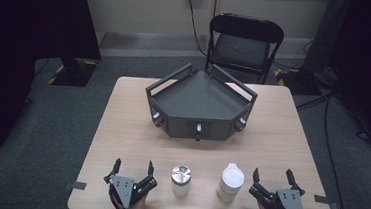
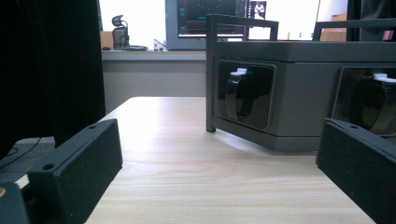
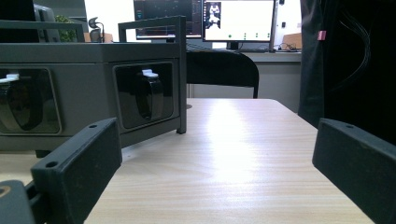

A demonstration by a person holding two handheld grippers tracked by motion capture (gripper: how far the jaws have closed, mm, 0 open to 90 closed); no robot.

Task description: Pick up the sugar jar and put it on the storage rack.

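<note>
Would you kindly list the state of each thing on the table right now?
Left claw: open, empty, low over the table.
Right claw: open, empty, low over the table.
Shaker: upright, metal cap on.
White jar: upright, lid on.
Grey tray: empty on top.

Hand-held gripper (image 2: 219, 177): jaws wide apart, nothing between them.
Desk (image 2: 187, 154): pale wood, bare under the jaws.
Grey box (image 2: 299, 88): ahead right, on the desk; black knobs in two recessed faces.
Monitor (image 2: 205, 23): behind, lit.
</note>
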